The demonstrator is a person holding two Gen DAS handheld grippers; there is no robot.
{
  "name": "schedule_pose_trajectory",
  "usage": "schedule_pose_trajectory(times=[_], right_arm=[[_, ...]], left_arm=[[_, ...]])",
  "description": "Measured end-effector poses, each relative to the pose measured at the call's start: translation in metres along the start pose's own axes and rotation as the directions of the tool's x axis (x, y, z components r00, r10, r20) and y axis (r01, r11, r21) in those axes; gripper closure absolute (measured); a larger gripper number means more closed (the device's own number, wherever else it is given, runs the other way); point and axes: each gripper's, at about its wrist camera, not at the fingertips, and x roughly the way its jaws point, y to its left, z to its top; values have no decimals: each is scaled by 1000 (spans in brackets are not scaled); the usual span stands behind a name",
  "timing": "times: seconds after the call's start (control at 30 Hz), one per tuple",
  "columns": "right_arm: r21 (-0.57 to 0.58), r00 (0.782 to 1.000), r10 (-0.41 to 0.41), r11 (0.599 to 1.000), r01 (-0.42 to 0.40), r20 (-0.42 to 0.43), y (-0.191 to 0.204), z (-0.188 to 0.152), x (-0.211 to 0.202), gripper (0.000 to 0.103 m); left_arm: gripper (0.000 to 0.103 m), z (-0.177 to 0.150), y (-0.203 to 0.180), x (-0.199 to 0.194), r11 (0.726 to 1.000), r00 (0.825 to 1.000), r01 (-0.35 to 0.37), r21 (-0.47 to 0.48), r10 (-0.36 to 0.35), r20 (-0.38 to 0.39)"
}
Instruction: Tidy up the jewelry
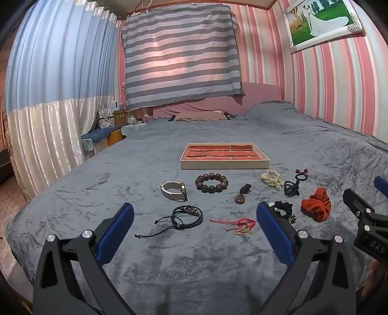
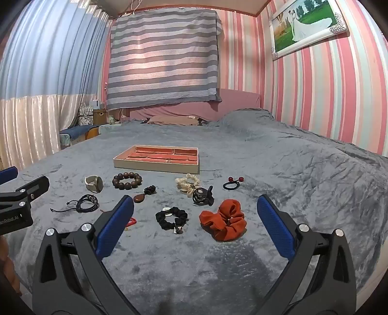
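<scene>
A cream jewelry tray (image 1: 224,165) (image 2: 155,167) with orange compartments lies on the grey bed. In front of it lie a wooden bead bracelet (image 1: 212,182) (image 2: 126,180), a cream bangle (image 1: 174,191) (image 2: 93,184), a black cord bracelet (image 1: 186,216) (image 2: 86,203), a red string bracelet (image 1: 238,224), a brown pendant (image 1: 240,196) (image 2: 140,197), a black scrunchie (image 2: 171,216), an orange scrunchie (image 1: 316,207) (image 2: 224,219), a cream scrunchie (image 1: 270,179) (image 2: 188,184) and black hair ties (image 1: 292,187) (image 2: 202,196). My left gripper (image 1: 195,218) and right gripper (image 2: 195,209) are open and empty, above the near items.
The grey blanket (image 1: 194,266) covers the bed. Pillows (image 1: 198,116) lie at the head. A striped cloth hangs on the far wall. Curtains and boxes stand at the left. A framed photo (image 1: 322,21) hangs on the right wall.
</scene>
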Motion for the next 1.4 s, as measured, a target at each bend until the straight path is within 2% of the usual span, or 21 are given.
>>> schedule_pose_trajectory(times=[1.4], right_arm=[[1,1000,-14,1000,14,8,-7,1,-4,4]], left_arm=[[4,0,3,-4,1000,1000,-8,7,8,-2]])
